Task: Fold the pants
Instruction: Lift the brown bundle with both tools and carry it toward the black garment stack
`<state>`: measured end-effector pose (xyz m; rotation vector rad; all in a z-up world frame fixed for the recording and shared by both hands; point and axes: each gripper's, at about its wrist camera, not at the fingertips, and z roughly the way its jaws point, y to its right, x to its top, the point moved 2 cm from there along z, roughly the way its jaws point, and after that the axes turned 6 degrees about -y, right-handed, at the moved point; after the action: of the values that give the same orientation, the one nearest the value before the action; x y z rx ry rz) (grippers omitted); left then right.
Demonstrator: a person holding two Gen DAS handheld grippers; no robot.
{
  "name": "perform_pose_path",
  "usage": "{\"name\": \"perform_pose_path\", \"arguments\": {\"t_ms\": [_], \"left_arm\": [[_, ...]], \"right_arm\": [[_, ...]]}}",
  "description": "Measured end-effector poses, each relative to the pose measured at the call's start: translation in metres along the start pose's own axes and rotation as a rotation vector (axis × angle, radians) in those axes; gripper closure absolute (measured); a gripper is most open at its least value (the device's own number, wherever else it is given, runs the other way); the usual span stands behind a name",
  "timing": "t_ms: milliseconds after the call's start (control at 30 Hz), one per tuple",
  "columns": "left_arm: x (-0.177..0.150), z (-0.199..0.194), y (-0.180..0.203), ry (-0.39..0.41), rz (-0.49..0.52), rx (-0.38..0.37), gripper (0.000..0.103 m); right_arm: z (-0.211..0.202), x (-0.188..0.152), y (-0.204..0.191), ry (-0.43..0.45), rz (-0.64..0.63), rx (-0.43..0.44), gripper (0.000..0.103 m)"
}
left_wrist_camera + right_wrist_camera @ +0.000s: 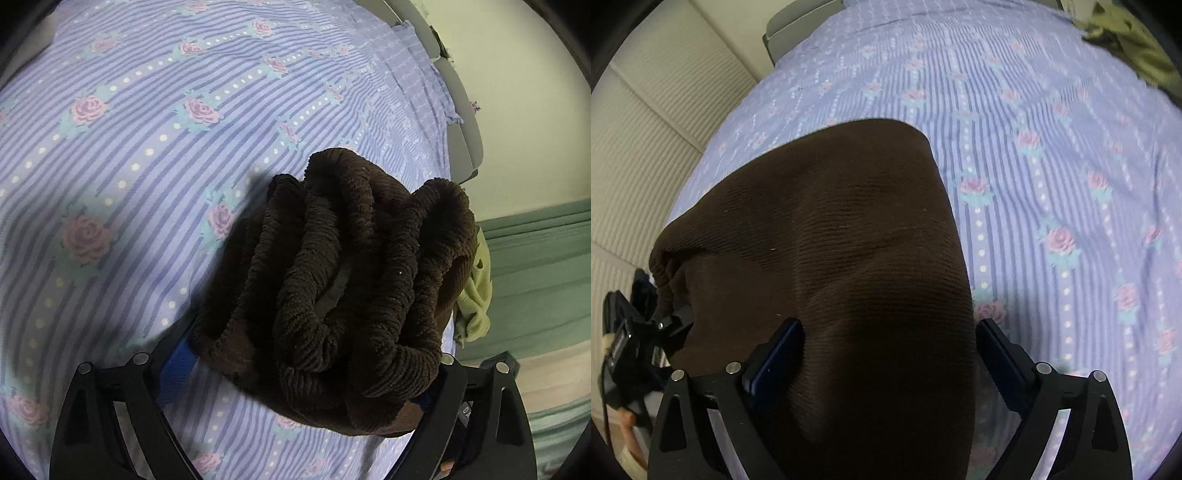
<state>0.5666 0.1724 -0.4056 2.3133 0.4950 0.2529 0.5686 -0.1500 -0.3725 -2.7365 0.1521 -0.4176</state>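
The dark brown corduroy pants [343,280] fill the centre and lower right of the left wrist view as a bunched stack of thick ribbed folds, with a strip of paler lining showing in the crease between two of them. The bundle sits between the two black fingers of the left gripper [306,369], whose blue pads press against the cloth at the lower left and lower right, so this claw is held fairly wide and is clamped on the thick bundle. In the right wrist view the same pants [827,258] appear as a broad, smooth brown sheet running from the bottom centre up to the middle of the frame, its upper edge rounded. The right gripper [890,354] has the cloth passing between its fingers, the left blue pad lying against the fabric and the right finger at its edge, so it too grips the pants with the fingers well apart. At the far left of that view the other gripper [646,332] bites the gathered edge of the pants. Under everything lies a lilac striped bedsheet [147,147] printed with pink roses and dotted bands. A pale green garment [476,295] lies at the right edge of the bed, just beside the pants. A ribbed cream wall panel [646,147] fills the upper left of the right wrist view.
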Motion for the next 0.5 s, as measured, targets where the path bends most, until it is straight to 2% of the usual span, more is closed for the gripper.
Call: {"name": "perform_pose_path", "arguments": {"t_ms": [133,200,233,300,367,500], "left_arm": [[0.002,0.001,0.002,0.017,-0.086,-0.053,0.019],[0.003,0.001,0.001,0.016,-0.127,-0.063,0.021],[0.003,-0.001,0.002,0.013,-0.128,-0.055,0.024],[0.002,-0.008,0.006,0.007,-0.112,-0.04,0.035],[0.0,-0.017,0.015,0.005,-0.065,-0.012,0.04],[-0.004,-0.03,0.033,0.007,0.029,0.037,0.045]], "right_arm": [[0.006,0.002,0.001,-0.014,0.043,0.031,0.007],[0.007,0.003,0.0,-0.029,0.068,0.046,0.011],[0.006,0.004,-0.003,-0.038,0.079,0.067,0.021],[0.001,0.005,-0.007,-0.046,0.075,0.066,0.028],[-0.009,0.006,-0.016,-0.038,0.03,0.055,0.042],[-0.035,0.006,-0.033,0.004,-0.047,0.037,0.055]]}}
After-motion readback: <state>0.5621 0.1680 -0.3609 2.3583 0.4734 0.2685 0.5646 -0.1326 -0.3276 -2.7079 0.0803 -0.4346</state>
